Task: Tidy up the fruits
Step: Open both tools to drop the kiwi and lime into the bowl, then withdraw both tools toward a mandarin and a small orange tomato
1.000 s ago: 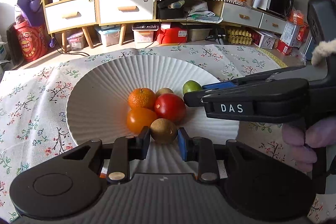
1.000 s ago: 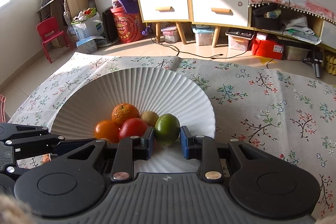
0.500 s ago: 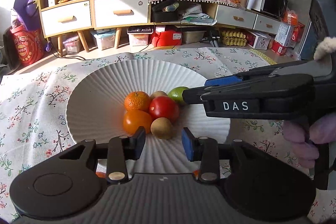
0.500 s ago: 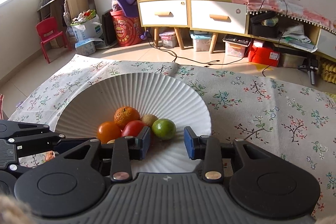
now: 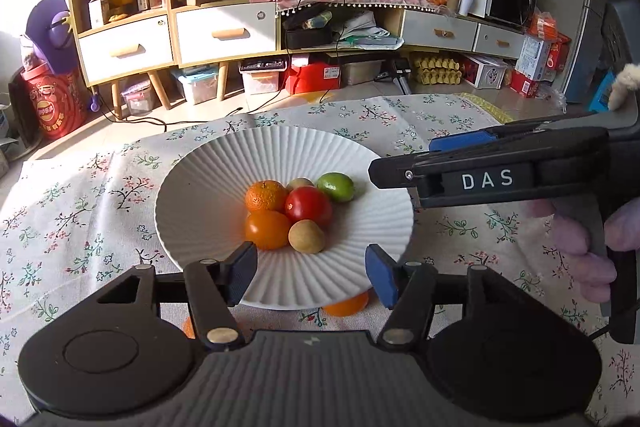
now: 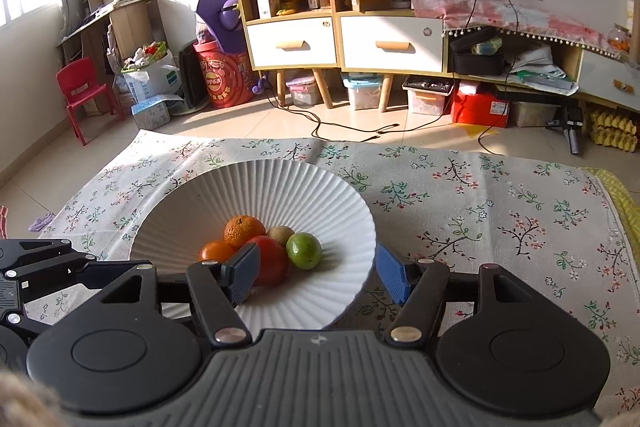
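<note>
Left wrist: jaws now off brown fruit [image 5: 306,236], apart.

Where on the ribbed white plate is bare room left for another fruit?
The ribbed white plate is bare along its left and far ribs. The centre is crowded around the red tomato and green lime.

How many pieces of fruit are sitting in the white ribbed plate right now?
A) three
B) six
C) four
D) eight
B: in the left wrist view the plate holds a mandarin, a smooth orange fruit, a red fruit, a green lime and two brownish fruits, one in front and one half hidden at the back.
</note>
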`<state>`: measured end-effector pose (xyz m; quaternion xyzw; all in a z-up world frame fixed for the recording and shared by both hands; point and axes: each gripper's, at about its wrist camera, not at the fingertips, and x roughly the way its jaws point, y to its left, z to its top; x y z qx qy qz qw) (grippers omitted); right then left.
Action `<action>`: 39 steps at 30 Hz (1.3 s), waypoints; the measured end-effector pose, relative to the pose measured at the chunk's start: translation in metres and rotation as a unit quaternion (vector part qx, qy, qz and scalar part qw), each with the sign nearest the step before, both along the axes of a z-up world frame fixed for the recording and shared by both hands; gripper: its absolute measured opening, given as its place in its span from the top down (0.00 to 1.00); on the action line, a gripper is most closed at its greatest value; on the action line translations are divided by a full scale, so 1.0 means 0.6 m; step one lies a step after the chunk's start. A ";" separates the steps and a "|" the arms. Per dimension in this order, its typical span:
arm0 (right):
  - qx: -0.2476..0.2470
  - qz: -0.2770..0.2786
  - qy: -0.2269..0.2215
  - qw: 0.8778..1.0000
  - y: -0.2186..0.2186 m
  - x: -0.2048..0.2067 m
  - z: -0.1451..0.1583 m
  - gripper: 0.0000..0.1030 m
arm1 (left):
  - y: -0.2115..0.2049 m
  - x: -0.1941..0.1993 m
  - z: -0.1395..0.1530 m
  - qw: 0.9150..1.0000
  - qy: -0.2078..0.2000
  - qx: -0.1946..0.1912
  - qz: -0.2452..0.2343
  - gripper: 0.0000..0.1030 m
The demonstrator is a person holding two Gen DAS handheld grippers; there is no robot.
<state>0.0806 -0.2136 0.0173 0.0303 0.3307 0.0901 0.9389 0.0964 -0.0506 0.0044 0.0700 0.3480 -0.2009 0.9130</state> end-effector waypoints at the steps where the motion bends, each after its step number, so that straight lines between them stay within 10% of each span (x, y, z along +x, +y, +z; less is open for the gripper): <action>1: 0.003 -0.001 0.000 1.000 0.000 -0.003 0.001 0.37 | 0.003 -0.002 0.002 1.000 0.000 0.001 0.000 0.45; 26: 0.014 0.022 0.026 0.999 0.020 -0.084 -0.029 0.08 | 0.079 -0.069 -0.009 0.999 -0.024 0.015 0.044 0.10; 39: 0.008 0.028 0.027 0.999 0.018 -0.117 -0.052 0.03 | 0.106 -0.083 -0.043 0.998 -0.003 0.009 0.056 0.08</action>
